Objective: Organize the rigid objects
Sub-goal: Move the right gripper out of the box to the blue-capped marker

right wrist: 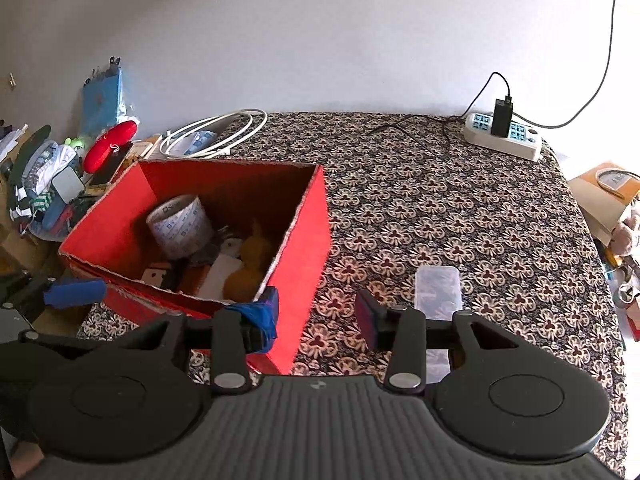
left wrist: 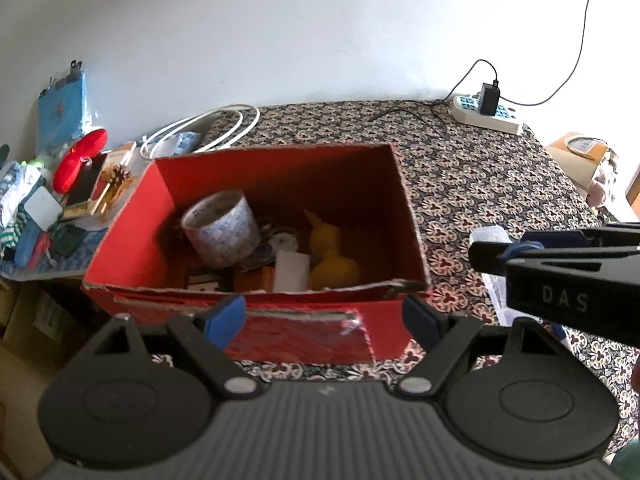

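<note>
Left gripper (left wrist: 324, 316): released, empty, bottom centre.
Right gripper (right wrist: 320, 316): released, empty.
Red box (right wrist: 316, 216): centre-left, already holds tape roll (left wrist: 222, 228) and yellow gourd (left wrist: 332, 256).
Clear case (right wrist: 438, 288): likely left, lower right on table.

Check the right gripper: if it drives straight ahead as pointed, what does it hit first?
Probably the patterned tablecloth. The right gripper, jaws open and empty, aims between the red box and the clear plastic case; either could be clipped, since depth is unclear.
</note>
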The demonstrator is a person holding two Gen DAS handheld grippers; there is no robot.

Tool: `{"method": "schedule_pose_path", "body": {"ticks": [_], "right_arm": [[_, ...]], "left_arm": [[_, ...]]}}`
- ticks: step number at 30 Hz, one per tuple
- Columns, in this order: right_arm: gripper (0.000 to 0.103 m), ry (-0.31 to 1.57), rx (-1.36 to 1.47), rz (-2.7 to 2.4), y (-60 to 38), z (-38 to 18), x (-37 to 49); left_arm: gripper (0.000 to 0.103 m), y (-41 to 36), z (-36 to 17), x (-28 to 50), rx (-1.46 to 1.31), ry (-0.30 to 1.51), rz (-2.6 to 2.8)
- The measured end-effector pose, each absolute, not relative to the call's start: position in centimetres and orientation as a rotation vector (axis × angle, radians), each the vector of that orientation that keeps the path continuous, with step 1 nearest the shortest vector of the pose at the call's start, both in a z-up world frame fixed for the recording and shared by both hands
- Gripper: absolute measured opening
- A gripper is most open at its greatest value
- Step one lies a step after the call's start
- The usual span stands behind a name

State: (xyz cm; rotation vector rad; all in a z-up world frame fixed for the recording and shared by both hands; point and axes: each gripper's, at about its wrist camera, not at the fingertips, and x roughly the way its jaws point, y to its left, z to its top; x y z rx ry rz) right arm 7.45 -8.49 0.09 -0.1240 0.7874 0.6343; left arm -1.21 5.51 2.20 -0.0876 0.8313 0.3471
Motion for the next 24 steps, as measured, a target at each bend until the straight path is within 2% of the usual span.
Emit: {"method": "schedule_pose_path", "body": {"ticks": [22, 23, 24], "right_arm": [[0.027, 0.87, -0.062, 0.611, -15.3, -3.1, 9.8], [0.027, 0.882, -0.047, 0.608, -15.8, -3.4, 10.0], [0.027, 0.896, -0.024, 0.605, -16.4, -3.8, 10.3]], "left_arm": [[0.085, -3.6, 0.3, 1.5, -0.014, 0.897, 0.216], [0.098, -4.0, 0.2, 1.7, -0.008, 0.904, 0.21], [0.102, -4.4, 0.0, 1.9, -0.003, 0.905, 0.201]]}}
